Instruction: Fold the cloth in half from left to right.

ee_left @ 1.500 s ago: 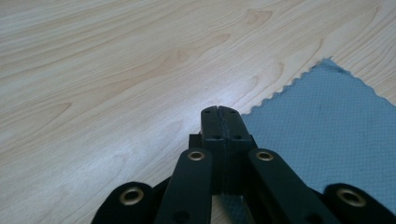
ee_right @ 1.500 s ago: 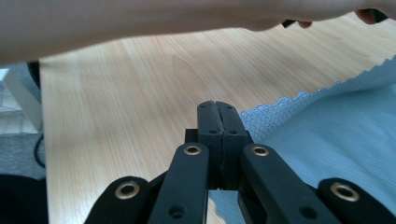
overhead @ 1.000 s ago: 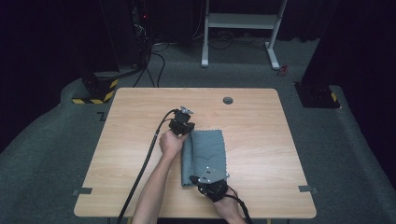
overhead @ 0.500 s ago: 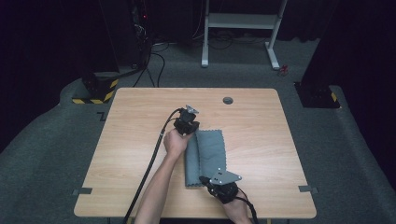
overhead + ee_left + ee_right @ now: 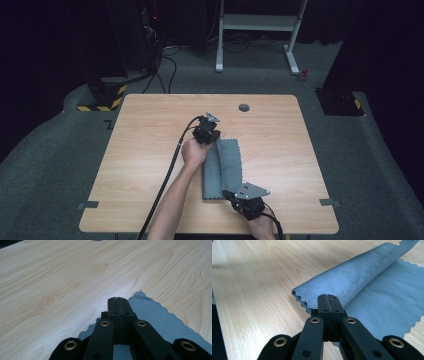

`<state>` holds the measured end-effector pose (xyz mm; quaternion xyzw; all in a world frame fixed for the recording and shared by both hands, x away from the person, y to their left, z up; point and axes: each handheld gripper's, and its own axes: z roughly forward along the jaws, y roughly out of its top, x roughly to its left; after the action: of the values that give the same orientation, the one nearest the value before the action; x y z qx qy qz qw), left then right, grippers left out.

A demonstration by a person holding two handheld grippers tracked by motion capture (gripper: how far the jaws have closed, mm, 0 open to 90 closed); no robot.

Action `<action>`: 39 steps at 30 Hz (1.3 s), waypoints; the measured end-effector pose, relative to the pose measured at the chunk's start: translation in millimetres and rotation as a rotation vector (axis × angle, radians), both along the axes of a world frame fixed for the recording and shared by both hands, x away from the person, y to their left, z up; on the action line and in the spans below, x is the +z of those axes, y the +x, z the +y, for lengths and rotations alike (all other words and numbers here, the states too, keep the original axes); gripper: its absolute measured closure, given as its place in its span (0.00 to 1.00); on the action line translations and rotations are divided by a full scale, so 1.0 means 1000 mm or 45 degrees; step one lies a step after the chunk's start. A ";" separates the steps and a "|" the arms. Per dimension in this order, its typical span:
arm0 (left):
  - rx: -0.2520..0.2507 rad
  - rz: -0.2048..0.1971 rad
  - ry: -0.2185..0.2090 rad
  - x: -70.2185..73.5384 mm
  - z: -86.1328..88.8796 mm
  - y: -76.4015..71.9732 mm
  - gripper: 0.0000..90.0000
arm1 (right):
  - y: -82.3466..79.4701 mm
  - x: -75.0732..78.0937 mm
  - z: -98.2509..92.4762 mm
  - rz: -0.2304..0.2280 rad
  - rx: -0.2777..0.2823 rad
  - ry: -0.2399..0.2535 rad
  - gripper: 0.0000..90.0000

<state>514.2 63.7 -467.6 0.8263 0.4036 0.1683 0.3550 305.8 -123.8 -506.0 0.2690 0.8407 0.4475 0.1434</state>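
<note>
near the middle of the wooden table (image 5: 150, 150), toward five o'clock, lies the grey-blue cloth (image 5: 227, 165), half folded over itself. the left gripper (image 5: 216, 138) pinches its twelve-o'clock corner, jaws pressed together; the right gripper (image 5: 226, 192) pinches the six-o'clock edge, lifting that flap over the lower layer.

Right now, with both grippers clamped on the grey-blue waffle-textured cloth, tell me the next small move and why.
Probably carry both grippers on across and lay the lifted edge down flat. The grey-blue waffle-textured cloth is half folded: the right gripper holds its near corner curled over the lower layer, and the left gripper holds the far corner, on the wooden table.
</note>
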 end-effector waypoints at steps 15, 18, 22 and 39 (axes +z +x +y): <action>-0.032 0.022 0.018 -0.010 -0.031 0.006 1.00 | -0.001 -0.006 -0.024 0.025 -0.074 -0.020 1.00; -0.037 0.022 0.028 -0.011 -0.036 0.007 1.00 | -0.001 -0.007 -0.027 0.036 -0.086 -0.029 1.00; -0.032 0.023 0.043 -0.014 -0.041 0.008 1.00 | 0.001 -0.009 -0.030 0.048 -0.094 -0.039 1.00; -0.057 0.040 0.055 -0.026 -0.064 0.011 1.00 | 0.000 -0.013 -0.042 0.088 -0.128 -0.049 1.00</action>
<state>524.8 -0.4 -493.1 0.8452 0.3868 0.1562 0.3343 305.7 -166.0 -519.0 0.3235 0.8390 0.4139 0.1418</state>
